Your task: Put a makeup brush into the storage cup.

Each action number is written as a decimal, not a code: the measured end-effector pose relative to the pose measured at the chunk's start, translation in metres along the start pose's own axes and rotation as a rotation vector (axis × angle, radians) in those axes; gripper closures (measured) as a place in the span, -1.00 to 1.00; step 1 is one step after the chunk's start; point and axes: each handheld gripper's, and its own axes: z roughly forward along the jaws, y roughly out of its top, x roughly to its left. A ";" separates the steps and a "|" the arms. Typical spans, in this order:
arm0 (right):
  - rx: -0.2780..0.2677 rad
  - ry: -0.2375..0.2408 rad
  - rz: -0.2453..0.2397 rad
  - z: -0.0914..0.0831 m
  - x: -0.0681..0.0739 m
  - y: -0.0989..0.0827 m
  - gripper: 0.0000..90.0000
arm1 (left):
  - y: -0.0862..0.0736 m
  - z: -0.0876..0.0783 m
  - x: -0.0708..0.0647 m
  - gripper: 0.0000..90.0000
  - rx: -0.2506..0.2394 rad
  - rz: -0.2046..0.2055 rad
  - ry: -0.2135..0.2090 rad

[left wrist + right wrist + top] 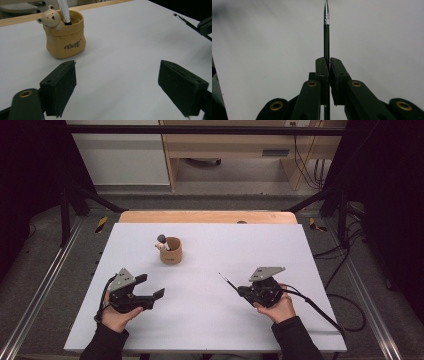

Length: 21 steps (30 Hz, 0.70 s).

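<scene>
Two grippers work over one white table (200, 320). At the high view's 8 o'clock, the left gripper (150, 287) rests in a hand (117, 315), its jaws spread wide with nothing between them, pointing toward 2 o'clock. In the left gripper view the two black pads (60, 86) stand far apart over bare tabletop.

Toward 11 o'clock of the table's middle stands one tan cup (171, 251), upright, well apart from both grippers. One small bear figure (161, 245) sits at its rim on the left side, and one pale pen (63, 11) leans out of it, just beside the bear; its grey top shows in the high view.

At 4 o'clock, the right gripper (241, 291) sits in the other hand (277, 310), jaws pressed together on one thin black pen (228, 282). That pen sticks out toward 10 o'clock, its tip above the table, near the middle. In the right gripper view the shaft (326, 37) runs straight up toward 12 o'clock between the closed pads, ending in a silver point.

One cable (320, 312) trails from the right gripper toward 4 o'clock.
</scene>
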 end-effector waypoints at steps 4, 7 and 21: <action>-0.015 0.000 0.000 -0.002 0.002 -0.002 0.91 | 0.001 0.000 -0.004 -0.68 -0.007 -0.001 -0.005; -0.034 0.007 0.002 -0.004 0.005 -0.004 0.91 | 0.002 0.001 -0.006 -0.68 -0.009 0.000 -0.016; -0.107 0.020 0.009 -0.012 0.009 -0.004 0.91 | 0.010 0.006 -0.021 -0.69 -0.030 0.005 -0.038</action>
